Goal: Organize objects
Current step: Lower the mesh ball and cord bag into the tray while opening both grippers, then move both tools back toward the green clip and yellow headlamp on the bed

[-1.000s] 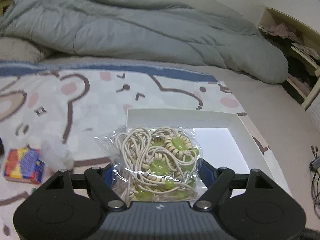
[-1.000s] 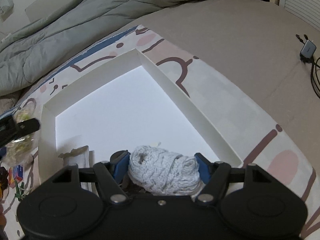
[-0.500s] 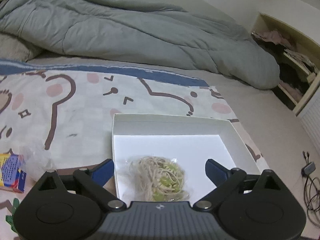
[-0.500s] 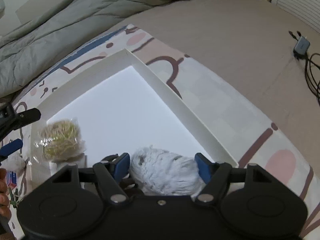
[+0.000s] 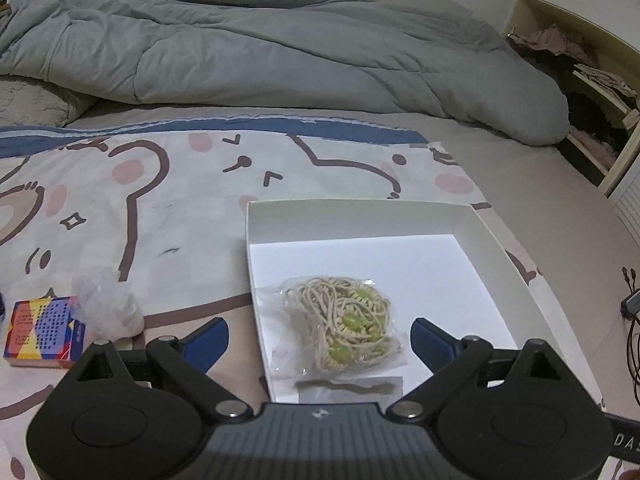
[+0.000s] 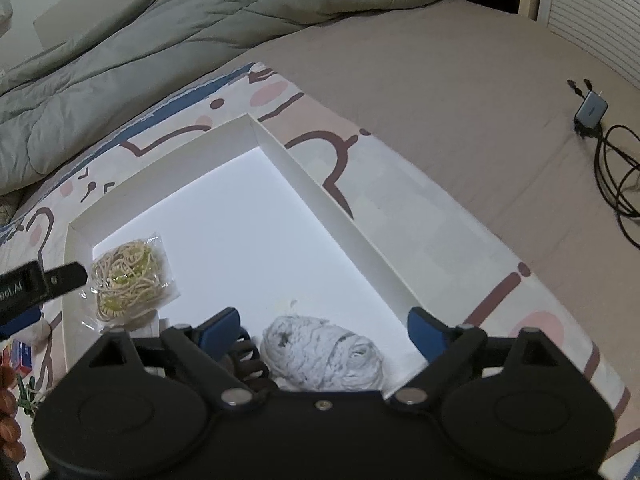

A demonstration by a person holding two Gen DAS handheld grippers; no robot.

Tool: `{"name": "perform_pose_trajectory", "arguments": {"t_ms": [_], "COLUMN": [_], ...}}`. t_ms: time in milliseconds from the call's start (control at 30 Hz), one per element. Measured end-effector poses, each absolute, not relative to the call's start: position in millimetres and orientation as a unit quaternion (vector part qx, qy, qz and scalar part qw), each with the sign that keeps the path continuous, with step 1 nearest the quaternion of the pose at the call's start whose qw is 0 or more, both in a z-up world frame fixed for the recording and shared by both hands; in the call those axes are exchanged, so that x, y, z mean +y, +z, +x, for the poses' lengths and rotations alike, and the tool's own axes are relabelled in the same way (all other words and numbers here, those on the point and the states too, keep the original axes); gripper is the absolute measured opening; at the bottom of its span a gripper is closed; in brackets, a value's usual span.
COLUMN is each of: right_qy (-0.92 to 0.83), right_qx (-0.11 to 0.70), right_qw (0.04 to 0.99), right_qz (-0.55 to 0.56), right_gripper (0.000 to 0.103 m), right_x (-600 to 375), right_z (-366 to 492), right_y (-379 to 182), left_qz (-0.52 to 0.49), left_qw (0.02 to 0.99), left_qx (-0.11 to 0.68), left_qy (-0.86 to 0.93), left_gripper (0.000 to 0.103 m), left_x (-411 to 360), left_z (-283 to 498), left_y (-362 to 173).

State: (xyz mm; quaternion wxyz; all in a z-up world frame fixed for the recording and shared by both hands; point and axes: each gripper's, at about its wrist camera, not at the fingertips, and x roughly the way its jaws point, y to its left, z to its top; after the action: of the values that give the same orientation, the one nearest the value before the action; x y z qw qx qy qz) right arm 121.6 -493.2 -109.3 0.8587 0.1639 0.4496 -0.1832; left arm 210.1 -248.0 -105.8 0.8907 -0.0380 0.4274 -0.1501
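Observation:
A white shallow box [image 5: 352, 216] lies on a bear-print sheet. A clear bag of beige cord with green beads [image 5: 340, 324] lies inside it near the left wall; it also shows in the right wrist view [image 6: 128, 280]. My left gripper [image 5: 320, 336] is open and empty above the bag. My right gripper [image 6: 324, 332] is open over a grey-white knitted bundle [image 6: 324, 356] resting in the box [image 6: 280, 148]. A dark claw clip [image 6: 248, 360] lies beside the bundle.
A colourful small box [image 5: 40, 332] and a crumpled clear plastic wrap [image 5: 108, 308] lie on the sheet left of the white box. A grey duvet [image 5: 280, 52] fills the back. A charger with cables [image 6: 592, 112] lies on the right.
My left gripper opened and let the cord bag drop into the box, then drew back. My right gripper opened and let go of the knitted bundle inside the box.

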Motion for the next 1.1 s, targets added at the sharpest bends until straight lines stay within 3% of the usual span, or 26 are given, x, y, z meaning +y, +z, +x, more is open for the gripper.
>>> {"name": "perform_pose_trajectory", "arguments": {"t_ms": [1100], "right_qy": [-0.148], "right_qx": [0.395], "right_qw": [0.901], "right_qz": [0.098], "right_gripper": [0.103], "right_x": [-443.9], "right_z": [103.0], "right_y": [-54.6], "left_qz": [-0.021], "left_qw": [0.892], "left_qx": [0.435], "left_qy": [-0.118], "left_gripper": [0.103], "left_x": [-177.9], "left_z": [153.9], "left_y": [-61.5]}}
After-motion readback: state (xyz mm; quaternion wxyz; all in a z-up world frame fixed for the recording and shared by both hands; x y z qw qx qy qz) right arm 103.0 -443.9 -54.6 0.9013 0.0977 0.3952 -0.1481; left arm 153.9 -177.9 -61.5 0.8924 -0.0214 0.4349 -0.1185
